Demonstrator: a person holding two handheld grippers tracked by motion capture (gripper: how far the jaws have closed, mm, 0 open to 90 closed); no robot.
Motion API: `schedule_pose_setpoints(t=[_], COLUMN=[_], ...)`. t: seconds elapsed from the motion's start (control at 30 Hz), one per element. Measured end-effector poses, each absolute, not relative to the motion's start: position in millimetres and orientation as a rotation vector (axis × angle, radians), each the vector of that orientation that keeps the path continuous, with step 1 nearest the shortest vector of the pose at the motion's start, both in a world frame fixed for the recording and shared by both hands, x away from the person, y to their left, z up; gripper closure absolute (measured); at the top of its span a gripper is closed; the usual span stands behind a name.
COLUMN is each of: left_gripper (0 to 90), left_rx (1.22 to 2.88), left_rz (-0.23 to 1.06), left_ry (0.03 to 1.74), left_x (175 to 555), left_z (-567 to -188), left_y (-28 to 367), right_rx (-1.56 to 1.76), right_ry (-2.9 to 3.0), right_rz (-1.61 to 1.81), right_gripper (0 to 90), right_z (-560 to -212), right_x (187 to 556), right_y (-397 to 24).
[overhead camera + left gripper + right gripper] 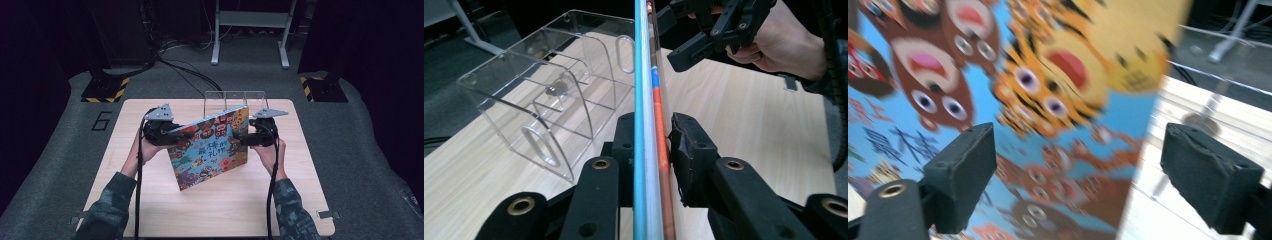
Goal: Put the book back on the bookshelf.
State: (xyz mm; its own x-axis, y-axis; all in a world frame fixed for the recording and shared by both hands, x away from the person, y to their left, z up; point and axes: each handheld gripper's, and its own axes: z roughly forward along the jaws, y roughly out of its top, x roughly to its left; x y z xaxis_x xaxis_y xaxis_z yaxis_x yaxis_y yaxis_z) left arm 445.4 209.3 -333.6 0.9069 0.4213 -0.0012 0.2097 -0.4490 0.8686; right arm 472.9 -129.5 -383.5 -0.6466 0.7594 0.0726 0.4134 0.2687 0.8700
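Holding the picture book (pixel 212 150) upright at centre frame, I have my left gripper (pixel 167 134) clamped on its left edge; in the left gripper view both pads (pixel 686 150) press flat on the thin stack of pages. To the right of that, behind the book, the clear acrylic rack (pixel 235 97) stands on the wooden table (pixel 150 200), slots facing up. Further right, my right gripper (pixel 240 136) sits at the book's right edge with its jaws wide; its own view shows both pads (pixel 965 170) apart, with the cover between them and untouched. Judgement: the book is bound for a rack slot. I should keep the left pinch firm, close the right before lifting, hold the book vertical and align its lower edge with one slot.
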Motion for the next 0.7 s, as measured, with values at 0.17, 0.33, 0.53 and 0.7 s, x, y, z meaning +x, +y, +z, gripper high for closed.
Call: schedule_pose_setpoints(t=[0.17,0.33,0.53,0.7], left_gripper=[74.9,75.8,75.7,75.0], left_rx=[2.049,2.046,2.072,2.083], left_rz=[0.271,0.31,0.359,0.398], left_ry=[0.436,0.439,0.442,0.466], left_x=[440,434,427,421], left_z=[-333,-332,-329,-328], left_y=[207,206,206,209], right_rx=[1.126,1.26,1.384,1.464], right_ry=[2.114,2.073,2.057,2.04], right_rz=[1.291,1.169,1.039,0.957], right_gripper=[8.8,7.4,4.7,0.0], right_z=[-404,-449,-490,-514], right_x=[453,442,440,446], right_y=[-159,-194,-214,-225])
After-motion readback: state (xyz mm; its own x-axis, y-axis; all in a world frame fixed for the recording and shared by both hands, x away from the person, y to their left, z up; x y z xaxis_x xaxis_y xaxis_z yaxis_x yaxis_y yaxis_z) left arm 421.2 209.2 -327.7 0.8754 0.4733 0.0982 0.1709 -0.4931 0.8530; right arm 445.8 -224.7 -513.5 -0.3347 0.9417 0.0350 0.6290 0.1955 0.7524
